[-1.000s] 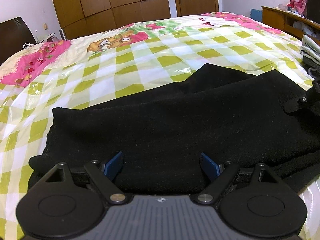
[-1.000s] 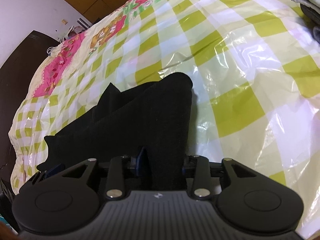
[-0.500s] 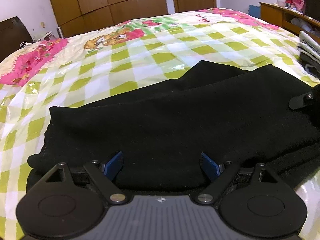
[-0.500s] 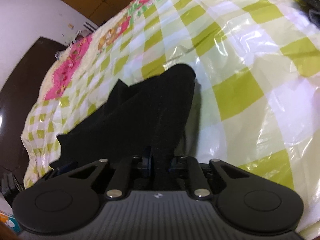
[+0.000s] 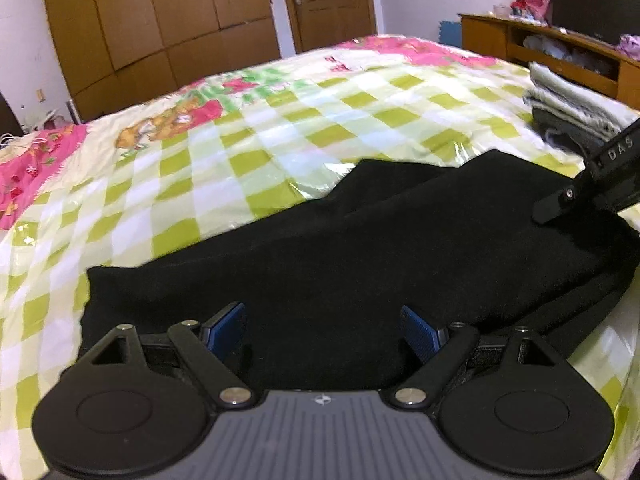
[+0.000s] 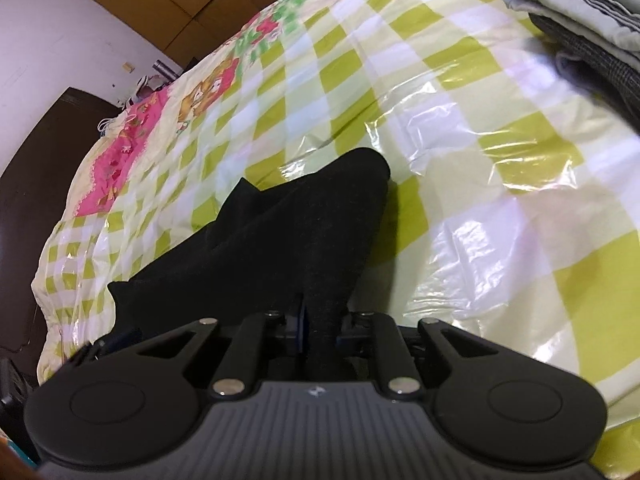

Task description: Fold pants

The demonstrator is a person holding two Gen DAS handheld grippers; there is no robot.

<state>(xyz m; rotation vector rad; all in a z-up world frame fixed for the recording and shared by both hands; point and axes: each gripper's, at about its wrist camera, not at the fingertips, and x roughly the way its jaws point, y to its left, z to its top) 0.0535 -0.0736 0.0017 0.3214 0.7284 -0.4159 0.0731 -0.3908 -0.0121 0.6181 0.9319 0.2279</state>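
Black pants [image 5: 360,248] lie across the near side of a bed under a green-and-white checked cover [image 5: 280,140]. My left gripper [image 5: 322,328] hovers over their near edge, jaws wide open, blue pads [image 5: 224,326] clear of the cloth. My right gripper [image 6: 320,320] pinches a raised fold of the pants [image 6: 280,248] between its pads; its jaws are opening slightly, with the cloth still between them. The right gripper [image 5: 560,204] also shows over the pants' right end in the left wrist view.
A stack of folded grey and white clothes [image 5: 568,108] [image 6: 580,20] sits on the bed to the right. A wooden cabinet [image 5: 540,44] stands beyond it; a wardrobe [image 5: 160,28] and a door [image 5: 328,0] are behind the bed. Shiny plastic [image 6: 500,240] covers the bedspread.
The right jaws narrowed onto the fold of the pants. Both grippers shifted, and the pants' right end has moved with the right gripper. The folded stack shows more now.
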